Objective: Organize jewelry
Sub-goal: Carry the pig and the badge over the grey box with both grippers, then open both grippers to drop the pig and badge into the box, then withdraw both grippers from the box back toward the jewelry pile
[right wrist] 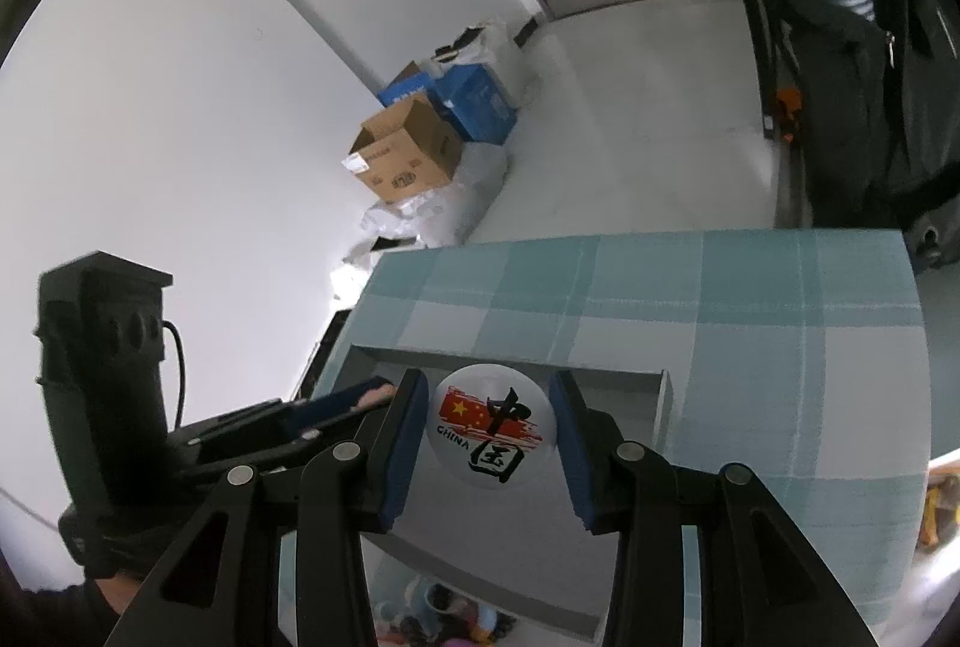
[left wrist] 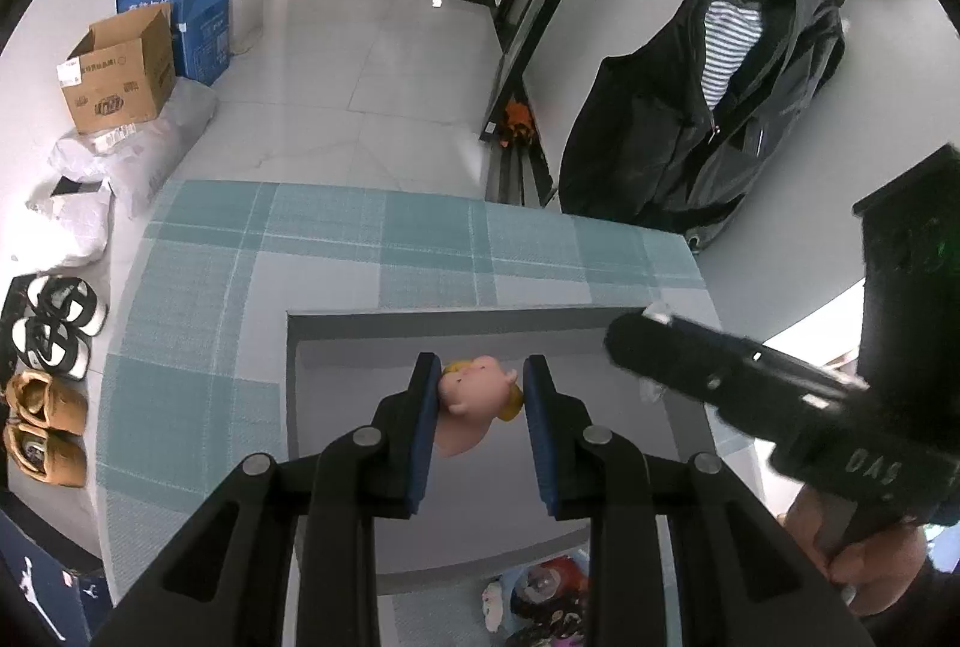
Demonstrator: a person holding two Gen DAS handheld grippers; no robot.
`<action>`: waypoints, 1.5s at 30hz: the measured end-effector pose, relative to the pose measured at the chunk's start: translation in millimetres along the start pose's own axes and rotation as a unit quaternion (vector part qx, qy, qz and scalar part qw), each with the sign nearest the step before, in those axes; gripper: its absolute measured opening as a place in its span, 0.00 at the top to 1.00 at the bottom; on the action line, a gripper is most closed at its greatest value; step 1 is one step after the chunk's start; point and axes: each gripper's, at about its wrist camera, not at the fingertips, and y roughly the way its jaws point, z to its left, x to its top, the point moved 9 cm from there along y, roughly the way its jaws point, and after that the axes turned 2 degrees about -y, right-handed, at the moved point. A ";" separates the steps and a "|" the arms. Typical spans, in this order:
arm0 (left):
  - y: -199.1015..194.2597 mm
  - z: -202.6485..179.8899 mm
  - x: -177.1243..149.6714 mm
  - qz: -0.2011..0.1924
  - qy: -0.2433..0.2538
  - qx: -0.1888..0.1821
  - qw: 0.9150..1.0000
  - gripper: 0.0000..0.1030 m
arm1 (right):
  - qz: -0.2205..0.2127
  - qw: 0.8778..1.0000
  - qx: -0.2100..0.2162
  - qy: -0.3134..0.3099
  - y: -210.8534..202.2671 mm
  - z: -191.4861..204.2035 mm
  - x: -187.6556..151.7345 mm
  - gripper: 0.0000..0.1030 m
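Observation:
A grey tray (left wrist: 336,335) lies on a table with a teal plaid cloth (left wrist: 240,251). My left gripper (left wrist: 478,395) is shut on a small pink pig-like figure with a yellow patch (left wrist: 474,398) and holds it over the tray. My right gripper (right wrist: 489,416) is shut on a round white badge with a red flag and "CHINA" (right wrist: 487,425), held over the same tray (right wrist: 663,407). The right gripper also shows in the left wrist view (left wrist: 636,341) as a dark body at the right. A pile of small colourful trinkets (left wrist: 540,605) lies in front of the tray.
The table's far edge drops to a tiled floor. On the floor are cardboard and blue boxes (left wrist: 120,71), white bags (left wrist: 138,149) and shoes (left wrist: 48,347). A black jacket (left wrist: 708,107) hangs at the right.

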 end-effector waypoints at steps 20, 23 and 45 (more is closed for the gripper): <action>-49.7 10.7 -3.0 -0.048 -0.004 0.008 0.999 0.41 | -0.048 0.998 -0.022 -0.025 -52.4 17.5 4.2 0.25; -68.8 22.1 -4.9 -0.072 -0.016 0.018 0.997 0.41 | -0.051 0.998 -0.028 -0.027 -60.5 18.6 -2.2 0.23; -62.1 -6.9 -110.4 0.009 0.078 0.019 0.997 0.34 | -0.028 0.994 -0.066 -0.088 -85.2 28.4 -77.0 0.04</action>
